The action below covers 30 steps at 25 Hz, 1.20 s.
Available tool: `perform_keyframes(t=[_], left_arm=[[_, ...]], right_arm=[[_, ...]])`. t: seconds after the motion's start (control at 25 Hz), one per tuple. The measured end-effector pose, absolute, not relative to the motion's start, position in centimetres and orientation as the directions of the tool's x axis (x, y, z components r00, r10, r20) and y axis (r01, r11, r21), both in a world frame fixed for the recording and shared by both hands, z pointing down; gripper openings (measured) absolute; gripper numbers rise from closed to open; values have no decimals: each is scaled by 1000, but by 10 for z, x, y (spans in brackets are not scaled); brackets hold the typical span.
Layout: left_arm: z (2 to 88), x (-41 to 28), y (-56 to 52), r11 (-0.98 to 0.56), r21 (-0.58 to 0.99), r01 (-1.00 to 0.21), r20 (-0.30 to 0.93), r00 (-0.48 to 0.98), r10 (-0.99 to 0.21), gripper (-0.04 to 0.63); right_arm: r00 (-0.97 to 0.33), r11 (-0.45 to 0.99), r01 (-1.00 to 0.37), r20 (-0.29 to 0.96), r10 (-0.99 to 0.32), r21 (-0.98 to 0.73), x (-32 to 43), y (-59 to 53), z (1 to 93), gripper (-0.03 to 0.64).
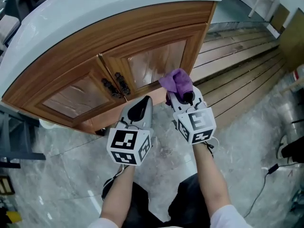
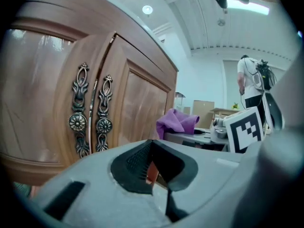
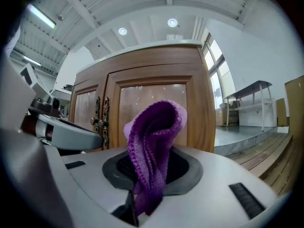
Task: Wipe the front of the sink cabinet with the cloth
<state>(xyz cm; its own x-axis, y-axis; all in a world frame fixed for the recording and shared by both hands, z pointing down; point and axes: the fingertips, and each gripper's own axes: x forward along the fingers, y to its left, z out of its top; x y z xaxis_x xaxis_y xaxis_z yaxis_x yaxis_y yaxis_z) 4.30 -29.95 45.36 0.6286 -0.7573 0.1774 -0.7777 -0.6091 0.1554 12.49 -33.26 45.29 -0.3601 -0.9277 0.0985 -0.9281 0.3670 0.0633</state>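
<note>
both forearms reach forward side by side; left gripper (image 1: pixel 142 103) closed empty, right gripper (image 1: pixel 184 97) clamps cloth (image 1: pixel 176 81).

I log the following items in view:

- Floor (image 1: pixel 71 175): pale marbled tiles, glossy.
- Wooden decking (image 1: pixel 237 65): slatted boards in steps, to the right of the tiles.
- Black cable (image 1: pixel 262 186): lies loose on the floor at lower right.
- Cardboard box (image 2: pixel 203 109): stands far back in the left gripper view.
- Person (image 2: pixel 249 87): stands well off, in a white top and dark trousers.
- Ceiling lights (image 3: pixel 172 22): two round units, lit.
- Tabletop on metal legs (image 3: pixel 249 91): stands beside the window (image 3: pixel 213 63)
</note>
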Motion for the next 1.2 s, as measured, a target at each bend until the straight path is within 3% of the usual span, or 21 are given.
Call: perform_keyframes(t=[0.28, 0.68, 1.2], left_arm=[[408, 27, -270, -557, 216, -802, 240, 597, -765, 6], [279, 1, -221, -452, 278, -848, 314, 525, -791, 6], [125, 62, -114, -390, 241, -889, 311, 452, -836, 6]], right_arm=[[-431, 438, -899, 179, -884, -2, 94, -294, 402, 87], [-534, 526, -845, 246, -809, -103, 54, -241, 268, 87], [-626, 616, -778, 225, -747, -122, 100, -120, 118, 87]])
